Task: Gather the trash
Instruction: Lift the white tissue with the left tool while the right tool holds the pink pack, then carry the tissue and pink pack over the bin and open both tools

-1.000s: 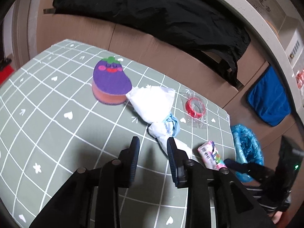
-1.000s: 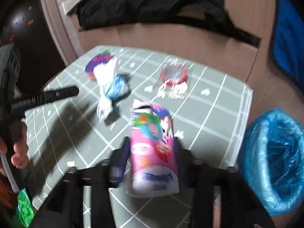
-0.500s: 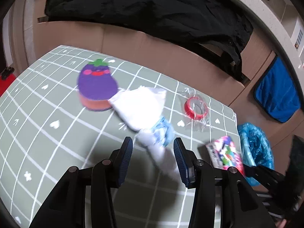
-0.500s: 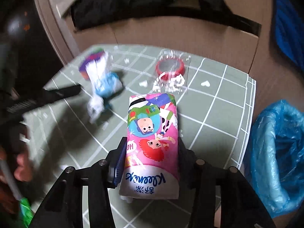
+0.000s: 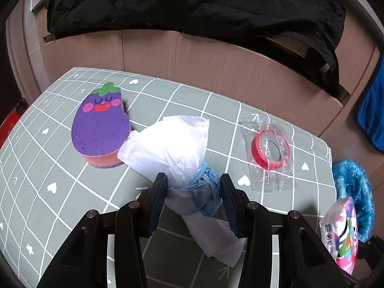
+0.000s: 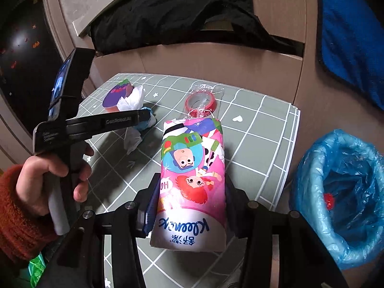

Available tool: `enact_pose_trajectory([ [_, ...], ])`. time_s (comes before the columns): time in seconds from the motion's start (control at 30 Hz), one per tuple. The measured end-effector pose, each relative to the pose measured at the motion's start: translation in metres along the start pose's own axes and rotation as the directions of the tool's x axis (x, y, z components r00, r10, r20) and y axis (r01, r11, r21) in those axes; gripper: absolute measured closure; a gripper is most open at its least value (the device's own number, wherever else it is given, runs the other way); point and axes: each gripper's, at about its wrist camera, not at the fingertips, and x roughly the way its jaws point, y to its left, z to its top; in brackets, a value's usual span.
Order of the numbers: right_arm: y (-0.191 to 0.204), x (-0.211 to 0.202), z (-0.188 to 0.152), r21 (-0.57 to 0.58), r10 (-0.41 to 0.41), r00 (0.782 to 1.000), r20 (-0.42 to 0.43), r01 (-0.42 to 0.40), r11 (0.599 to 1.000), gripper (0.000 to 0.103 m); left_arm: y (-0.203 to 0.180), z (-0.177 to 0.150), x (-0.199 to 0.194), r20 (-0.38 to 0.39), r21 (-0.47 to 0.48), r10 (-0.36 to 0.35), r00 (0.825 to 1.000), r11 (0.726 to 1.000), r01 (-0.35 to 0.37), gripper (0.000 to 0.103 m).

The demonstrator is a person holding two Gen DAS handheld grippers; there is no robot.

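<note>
Moving in over the last second, the left gripper (image 5: 192, 200) now has its open jaws on either side of the crumpled white and blue bag (image 5: 189, 168) on the table (image 5: 48, 163). A moment ago the bag lay in front of the fingers. Now its twisted middle sits in the gap, with a finger close on each side, but the jaws have not squeezed yet. My guess is that closing them comes next.

The right gripper (image 6: 190, 206) has lifted the pink Kleenex tissue pack (image 6: 194, 180) up off the table. Its jaws are closed against the two sides of the pack and hold it tight. The blue-lined trash bin (image 6: 340, 192) waits just to the right, past the table edge, so the pack looks ready to go in.

The eggplant sponge (image 5: 100, 129) and the red tape roll in clear wrap (image 5: 270, 150) sit on the table where they were. The sponge touches the white bag's edge.

Some things are hard to see. The bin is cut off at the edge in the left view. Something small and red lies deep in the bin, but I cannot tell what it is. The lower end of the tissue pack hides the right gripper's fingertips. The bag's tail runs under the left gripper.
</note>
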Motion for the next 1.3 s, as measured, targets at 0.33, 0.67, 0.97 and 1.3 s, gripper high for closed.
enact_pose_trajectory([
  [0.33, -0.001, -0.001, 0.000, 0.018, -0.006, 1.000, -0.001, 0.006, 1.000, 0.058, 0.018, -0.004, -0.011, -0.001, -0.067, -0.096, 0.995, 0.993, 0.096, 0.060],
  [0.67, -0.003, -0.030, 0.016, 0.013, -0.020, 0.994, 0.105, 0.018, 1.000, 0.057, 0.001, -0.011, -0.108, 0.179, 0.053, -0.155, 0.972, 0.988, 0.148, 0.063],
  [0.97, -0.069, -0.114, 0.026, 0.095, -0.169, 0.945, 0.279, 0.148, 0.984, 0.057, -0.102, -0.014, -0.160, 0.232, 0.261, -0.308, 0.923, 0.934, 0.246, 0.063],
  [1.3, -0.168, -0.171, -0.014, 0.247, -0.340, 0.900, 0.274, 0.276, 0.929, 0.057, -0.236, -0.035, -0.120, 0.079, 0.397, -0.418, 0.905, 0.846, 0.356, 0.063],
])
